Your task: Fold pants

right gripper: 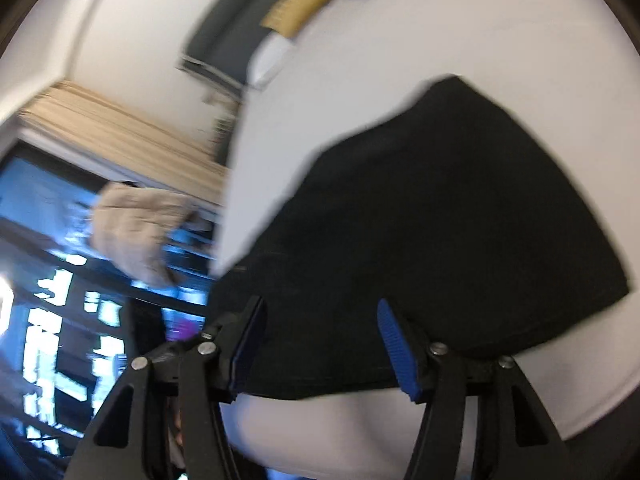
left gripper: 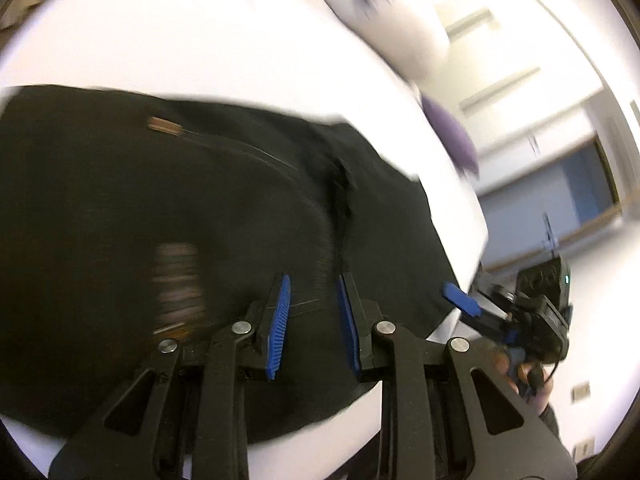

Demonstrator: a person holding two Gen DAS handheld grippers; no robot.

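Both wrist views close, tilted, looking down along own fingers at black pants [left gripper: 192, 216] on white table [left gripper: 180, 48]; shared: pants, table; left view catches right gripper [left gripper: 464, 300].

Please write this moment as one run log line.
pants: black, flat on white table | left gripper: open | right gripper: open

Both fisheye views look smeared with motion blur to me, and straight lines bend toward dark vignetted corners. The white surface [left gripper: 200, 40] is blown out. The black pants [right gripper: 460, 200] swallow detail. Only the fingers [left gripper: 280, 320] stay fairly sharp on my feed.
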